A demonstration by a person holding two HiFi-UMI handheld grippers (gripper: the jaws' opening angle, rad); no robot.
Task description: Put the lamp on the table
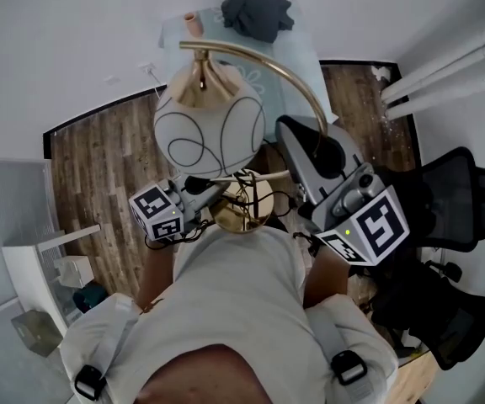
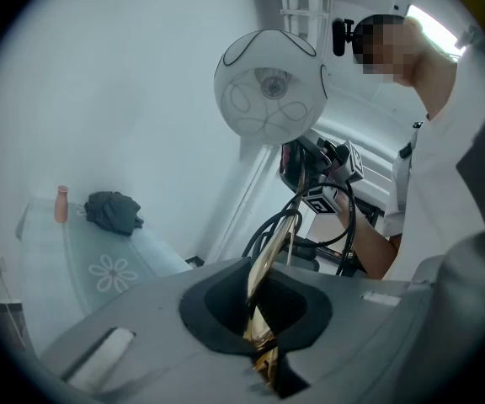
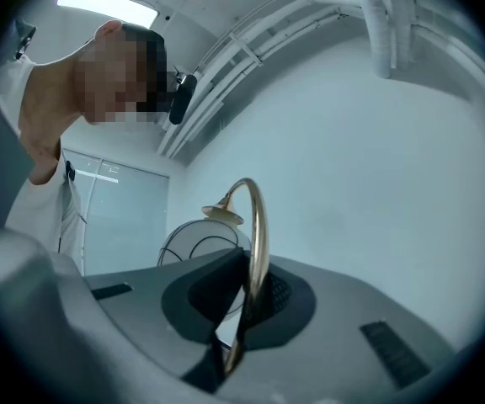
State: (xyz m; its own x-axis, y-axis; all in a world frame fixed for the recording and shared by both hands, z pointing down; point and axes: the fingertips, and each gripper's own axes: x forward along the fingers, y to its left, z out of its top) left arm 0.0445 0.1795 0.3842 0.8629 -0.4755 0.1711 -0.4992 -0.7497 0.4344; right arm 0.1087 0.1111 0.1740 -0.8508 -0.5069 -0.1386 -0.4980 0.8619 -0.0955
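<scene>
The lamp is held up in the air between both grippers. Its white globe shade [image 1: 205,129] with black loops hangs from a curved brass arm [image 1: 286,76]; the brass base [image 1: 242,215] and a black cable sit close to my chest. My left gripper [image 1: 211,194] is shut on the brass stem [image 2: 265,268] near the base. My right gripper [image 1: 310,139] is shut on the curved arm [image 3: 257,242], with the globe [image 3: 194,241] behind it. The glass table [image 1: 301,53] with a flower print lies ahead, below the lamp.
On the table lie a dark bundled cloth [image 1: 258,13] and a small pink bottle [image 1: 191,20]. A black office chair [image 1: 453,213] stands right, white pipes [image 1: 449,70] run along the wall, and a white shelf unit [image 1: 53,268] stands left on the wood floor [image 1: 99,167].
</scene>
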